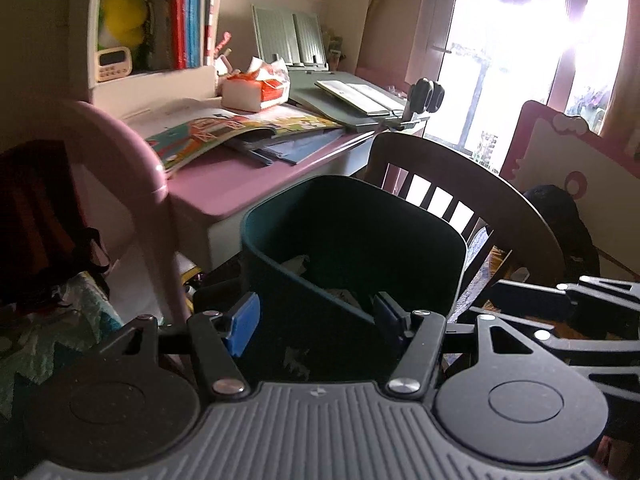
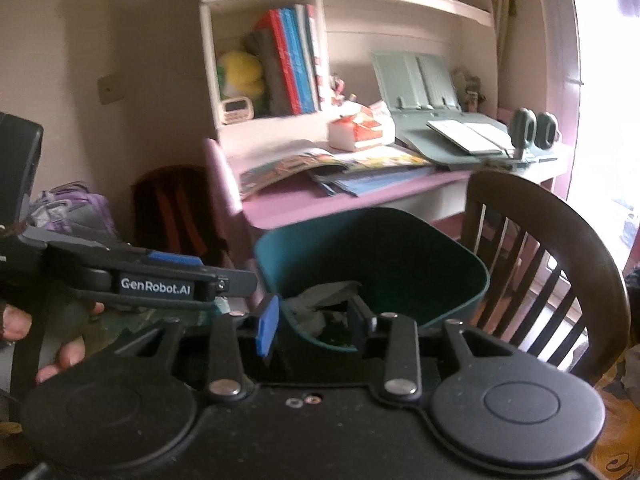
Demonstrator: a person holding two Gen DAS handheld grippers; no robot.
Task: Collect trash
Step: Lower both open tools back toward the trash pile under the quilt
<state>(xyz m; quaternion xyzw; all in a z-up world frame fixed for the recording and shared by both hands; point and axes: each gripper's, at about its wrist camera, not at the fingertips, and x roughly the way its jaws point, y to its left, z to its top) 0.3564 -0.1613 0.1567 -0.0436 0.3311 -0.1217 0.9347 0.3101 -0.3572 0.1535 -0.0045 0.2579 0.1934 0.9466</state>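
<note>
The dark green bin (image 2: 372, 264), near the pink desk (image 2: 304, 196) and holding crumpled paper (image 2: 320, 300), sits between your spread-open left gripper (image 1: 316, 316) and right gripper (image 2: 316, 320), so collection appears partly done.

Pink desk (image 1: 224, 184): open picture book (image 1: 224, 132), tissue pack (image 1: 256, 88), green bookstand (image 1: 340, 100).
</note>
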